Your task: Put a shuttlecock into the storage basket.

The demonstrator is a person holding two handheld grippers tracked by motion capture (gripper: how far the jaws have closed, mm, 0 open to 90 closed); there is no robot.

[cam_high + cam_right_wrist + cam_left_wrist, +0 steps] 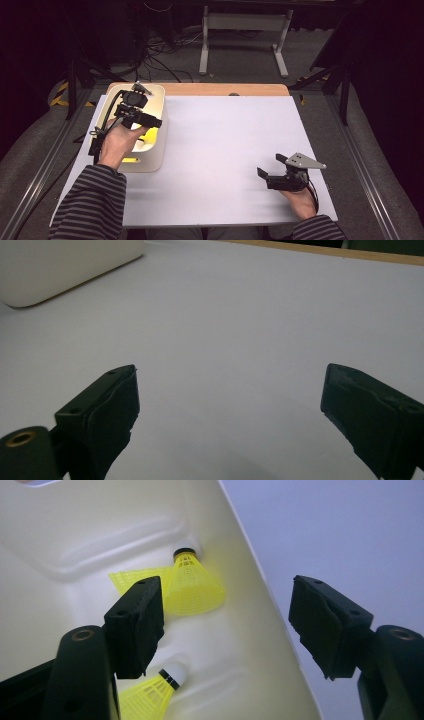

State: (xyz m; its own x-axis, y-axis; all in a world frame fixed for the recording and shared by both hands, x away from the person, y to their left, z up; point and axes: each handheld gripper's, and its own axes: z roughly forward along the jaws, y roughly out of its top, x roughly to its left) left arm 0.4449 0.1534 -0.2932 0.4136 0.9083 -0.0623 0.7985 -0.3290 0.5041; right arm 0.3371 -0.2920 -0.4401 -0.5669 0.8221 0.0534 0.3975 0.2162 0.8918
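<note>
Left gripper (227,625), jaws wide and empty, straddles the tray (260,630) wall above two shuttlecocks (192,585) at frame centre-left; risk: closing here pinches the wall, not a shuttlecock; right gripper (227,410) idle, agape, empty.

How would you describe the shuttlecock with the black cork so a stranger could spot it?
On the white table, find the cream tray at its left edge. Inside, against the tray wall, lies a yellow shuttlecock. Its cork tip is black, whereas the nearer shuttlecock has a white one.
</note>
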